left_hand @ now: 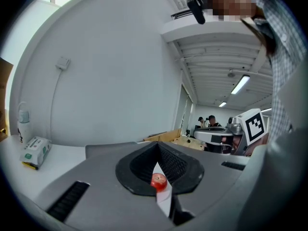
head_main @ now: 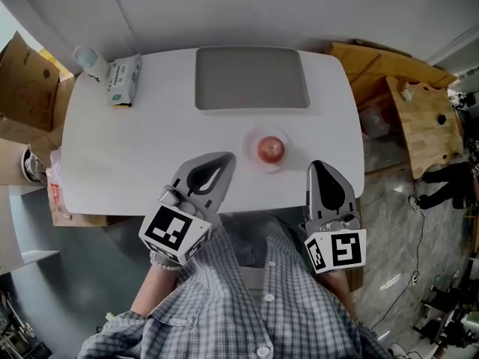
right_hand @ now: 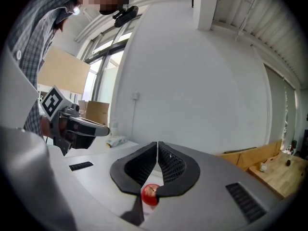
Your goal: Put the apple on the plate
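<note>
Item: white table (head_main: 150, 148), seen from above, person in a checked shirt (head_main: 247, 305) at its near edge. Apple (head_main: 270, 149): red, one, sitting on the plate (head_main: 251, 145) near the table's front edge, right of centre. Plate: small, round, pale; its rim is faint against the white top, so its exact outline is uncertain. Left gripper (head_main: 224, 159): over the front edge, to the left of the plate, nose aimed toward it and clear of the rim; jaws closed tip to tip with nothing between them, confirmed in the left gripper view (left_hand: 157, 146), where the apple (left_hand: 158, 180) shows beyond the closed jaws, in the gap lower down. Right gripper (head_main: 319, 167): over the front edge, to the right of the plate, apart from it; jaws likewise pressed together and empty in the right gripper view (right_hand: 157, 146), with the apple (right_hand: 149, 194) visible past them on the table. Apple touched by neither gripper. Other contents: grey rectangular mat (head_main: 252, 78) at the far centre of the table; tissue pack (head_main: 124, 79) at the far left corner, a pale bottle (head_main: 90, 60) just beside it. Surroundings: cardboard box (head_main: 26, 88) off the left end; wooden bench (head_main: 423, 118) off the right end.
</note>
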The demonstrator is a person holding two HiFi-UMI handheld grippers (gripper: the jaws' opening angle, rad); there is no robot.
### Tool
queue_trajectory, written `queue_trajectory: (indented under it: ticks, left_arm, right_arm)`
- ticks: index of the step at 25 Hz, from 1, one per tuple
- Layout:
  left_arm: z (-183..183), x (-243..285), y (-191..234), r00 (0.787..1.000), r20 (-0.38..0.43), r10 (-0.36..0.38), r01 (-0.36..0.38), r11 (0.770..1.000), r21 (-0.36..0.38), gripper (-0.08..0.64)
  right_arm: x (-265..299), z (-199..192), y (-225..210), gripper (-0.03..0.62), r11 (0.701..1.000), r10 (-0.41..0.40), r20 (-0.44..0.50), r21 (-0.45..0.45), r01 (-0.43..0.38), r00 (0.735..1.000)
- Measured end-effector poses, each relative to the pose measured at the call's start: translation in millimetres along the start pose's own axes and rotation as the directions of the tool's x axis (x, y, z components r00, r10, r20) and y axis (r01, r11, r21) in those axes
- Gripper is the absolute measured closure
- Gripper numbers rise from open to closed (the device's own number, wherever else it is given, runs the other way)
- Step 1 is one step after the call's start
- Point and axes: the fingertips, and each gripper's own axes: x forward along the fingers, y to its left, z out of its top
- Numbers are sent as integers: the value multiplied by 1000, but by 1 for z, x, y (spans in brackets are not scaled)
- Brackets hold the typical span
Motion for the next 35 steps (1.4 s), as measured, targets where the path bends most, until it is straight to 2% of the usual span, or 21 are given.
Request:
queue_trajectory:
  ticks: [7,13,18,26,29,32,35]
  left_arm:
    - [-15,3,7,999,-43,1,-3,999,-33,551]
    - [-17,11,16,998,-47,46,-49,997,-53,551]
    - [-23,22,30,994,-69,90,-96,991,-89,551]
    - [-51,45,40,980,-163,111,-139,975,-173,551]
    - [-69,54,40,969,-226,99,-148,966,-211,551]
    - [-84,59,44,953,-268,142,-209,948,-240,551]
    - [-98,62,51,939,-301,166,-252,928,-275,551]
  right_arm:
    - [10,-17,-10,566,999,-20,-61,41,22,998]
    - [22,-26,-11,566,997,55,-85,58,-50,995]
    - [39,-39,-17,566,995,81,-133,62,-73,988]
    - [65,-63,-33,566,990,135,-209,78,-121,969]
    - [73,-77,-38,566,981,173,-245,135,-143,954]
    - [81,-89,-47,566,970,199,-271,192,-150,942]
    - [91,-101,-51,566,971,208,-295,181,-159,933]
